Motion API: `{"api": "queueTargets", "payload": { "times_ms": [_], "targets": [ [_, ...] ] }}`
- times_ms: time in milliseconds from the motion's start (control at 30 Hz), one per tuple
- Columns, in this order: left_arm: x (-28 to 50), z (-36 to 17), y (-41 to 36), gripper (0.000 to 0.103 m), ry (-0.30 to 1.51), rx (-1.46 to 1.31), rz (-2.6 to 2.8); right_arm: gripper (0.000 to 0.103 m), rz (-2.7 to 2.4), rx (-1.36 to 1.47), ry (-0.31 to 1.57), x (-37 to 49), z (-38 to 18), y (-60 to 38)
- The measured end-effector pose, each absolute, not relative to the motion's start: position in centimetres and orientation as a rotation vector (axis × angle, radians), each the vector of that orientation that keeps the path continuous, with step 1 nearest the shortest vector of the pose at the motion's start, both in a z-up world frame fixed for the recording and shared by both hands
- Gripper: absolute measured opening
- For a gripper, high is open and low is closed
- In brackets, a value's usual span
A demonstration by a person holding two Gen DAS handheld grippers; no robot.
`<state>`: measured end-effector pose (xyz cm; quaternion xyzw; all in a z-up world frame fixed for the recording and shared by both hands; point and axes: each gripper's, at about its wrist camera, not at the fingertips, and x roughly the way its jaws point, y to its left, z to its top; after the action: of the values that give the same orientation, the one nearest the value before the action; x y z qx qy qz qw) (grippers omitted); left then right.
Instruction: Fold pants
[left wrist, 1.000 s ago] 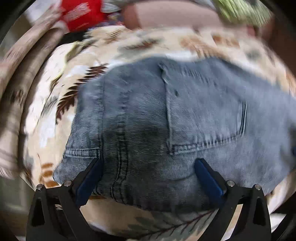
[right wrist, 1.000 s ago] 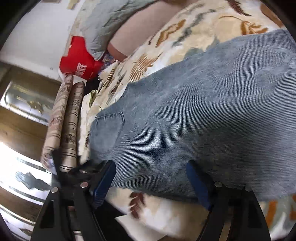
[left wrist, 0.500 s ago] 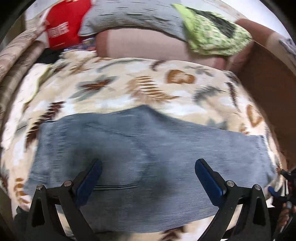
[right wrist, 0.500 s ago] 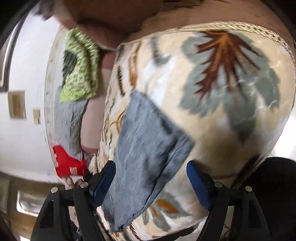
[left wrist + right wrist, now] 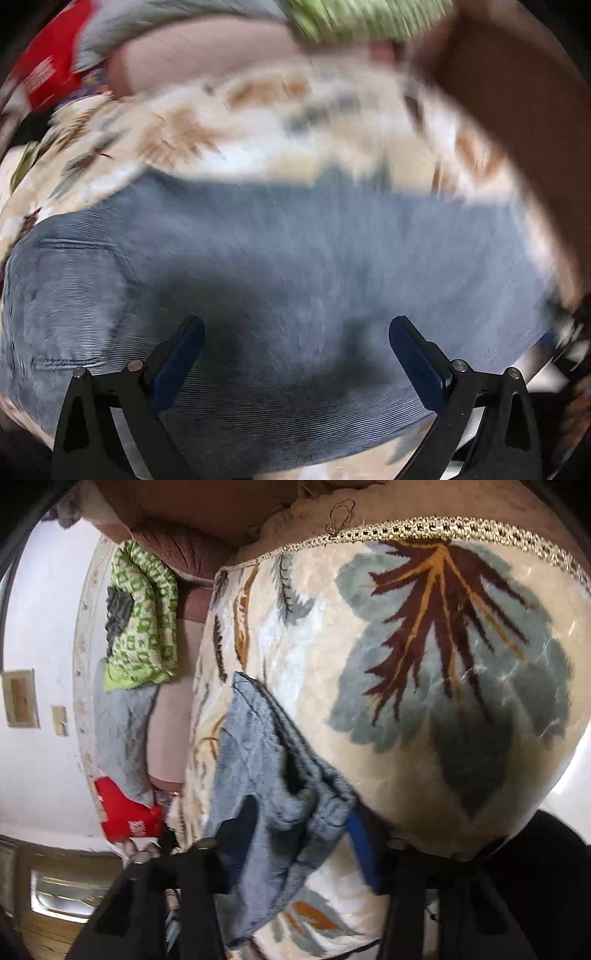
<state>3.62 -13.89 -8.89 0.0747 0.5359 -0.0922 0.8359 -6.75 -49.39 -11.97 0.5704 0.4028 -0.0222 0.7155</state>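
Observation:
Grey-blue denim pants point(image 5: 295, 258) lie flat across a leaf-patterned blanket point(image 5: 258, 122). In the blurred left wrist view a back pocket shows at the left, and my left gripper point(image 5: 295, 332) hovers open over the middle of the pants with nothing between its fingers. In the right wrist view the leg end of the pants point(image 5: 258, 746) lies near the blanket's edge. My right gripper point(image 5: 299, 830) is closing on that hem, and the denim bunches up between its pads.
The blanket point(image 5: 443, 664) covers a bed, with a trimmed edge at the top of the right wrist view. Beyond the pants lie a red pillow point(image 5: 125, 816), a grey pillow point(image 5: 122, 734) and a green patterned cloth point(image 5: 144, 616). A white wall stands at the left.
My left gripper slid along the pants from the waist toward the legs. The right gripper swung to the leg end, and its jaws narrowed around the hem, crumpling it.

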Motion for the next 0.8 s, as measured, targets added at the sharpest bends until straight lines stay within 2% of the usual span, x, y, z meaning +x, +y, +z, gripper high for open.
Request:
{"api": "queueTargets", "payload": {
  "times_ms": [67,167,233,300,367,467,500,533,600,700,800],
  "targets": [
    [3.2,-10.0,-15.2,0.101,1.123,0.288,-0.184,0.042,-0.047,1.254,0.899,-7.0,-12.0,-49.5],
    [3.0,-8.3,-15.0,0.100,1.106,0.224,-0.214,0.044,-0.057,1.222,0.914,-6.9,-11.7,-49.3],
    [3.0,-6.5,-14.8,0.100,1.055,0.152,-0.232,0.053,-0.052,1.258,0.900,-7.1,-12.0,-49.5],
    [3.3,-5.4,-15.0,0.100,1.022,0.114,-0.241,0.056,-0.039,1.266,0.889,-7.0,-12.0,-49.5],
    [3.9,-6.3,-16.0,0.100,1.060,0.119,-0.258,0.057,-0.041,1.250,0.896,-6.7,-12.0,-49.4],
    [4.3,-10.9,-18.4,0.103,1.156,0.337,-0.200,0.056,-0.032,1.231,0.907,-6.5,-11.9,-49.3],
    [3.8,-10.7,-18.4,0.103,1.091,0.351,-0.206,0.048,-0.033,1.216,0.914,-6.5,-11.8,-49.3],
    [3.5,-10.5,-18.5,0.103,1.077,0.367,-0.209,0.034,-0.049,1.186,0.928,-6.4,-11.6,-49.1],
    [3.7,-10.2,-18.5,0.103,1.099,0.362,-0.205,0.026,-0.069,1.094,0.958,-5.9,-10.9,-48.7],
    [3.9,-10.1,-18.7,0.103,1.113,0.385,-0.221,0.021,-0.072,0.984,0.965,-5.3,-9.0,-47.8],
    [4.2,-10.2,-18.4,0.103,1.120,0.360,-0.237,0.019,-0.068,0.891,0.943,-4.8,-6.3,-46.7]
  ]
}}
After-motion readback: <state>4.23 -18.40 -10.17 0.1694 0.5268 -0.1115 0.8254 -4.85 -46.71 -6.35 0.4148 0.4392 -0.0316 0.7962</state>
